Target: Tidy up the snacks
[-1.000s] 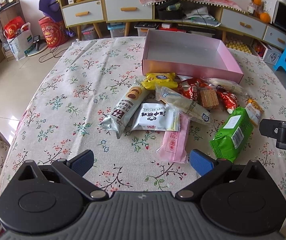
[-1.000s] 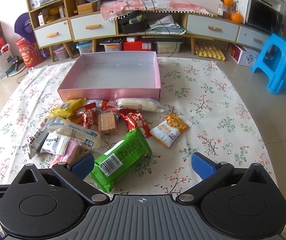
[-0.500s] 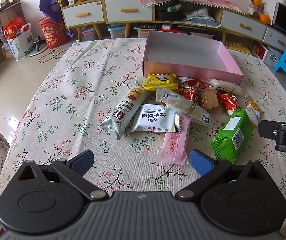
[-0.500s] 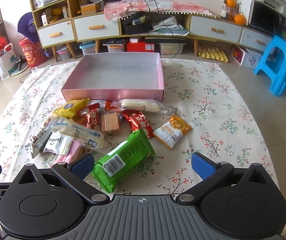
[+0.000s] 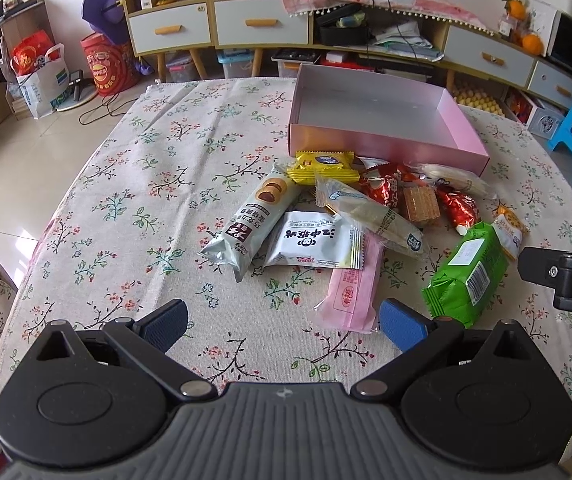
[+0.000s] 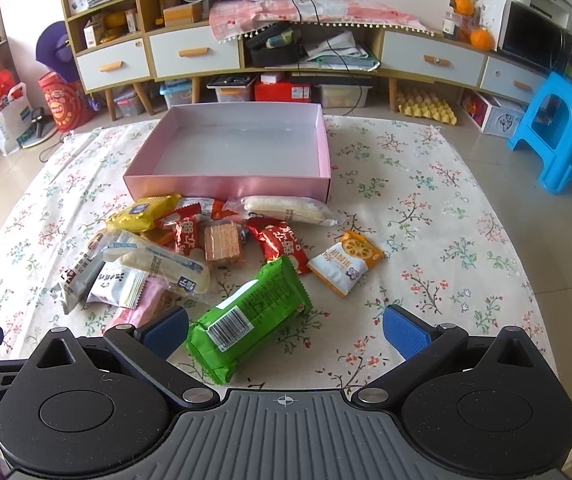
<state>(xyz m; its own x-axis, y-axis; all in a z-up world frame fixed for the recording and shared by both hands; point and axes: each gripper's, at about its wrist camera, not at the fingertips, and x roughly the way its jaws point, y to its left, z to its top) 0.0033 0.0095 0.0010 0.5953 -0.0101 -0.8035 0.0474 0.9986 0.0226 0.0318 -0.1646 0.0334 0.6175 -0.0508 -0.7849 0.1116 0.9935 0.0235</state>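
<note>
Left handheld gripper [image 5: 283, 324]: matte black plastic body, ribbed grey centre panel, two round housings, silver pivot pins, triangular cut-outs, blue textured rubber finger pads [image 5: 402, 324]. Right handheld gripper [image 6: 286, 330]: identical build, small crosshair mark on the ribbed panel, blue pads [image 6: 406, 332].

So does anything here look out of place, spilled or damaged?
Nothing damaged or spilled. The snack packets lie in a loose overlapping heap on the tablecloth, while the pink box beside them is empty; sorting hasn't begun.
</note>
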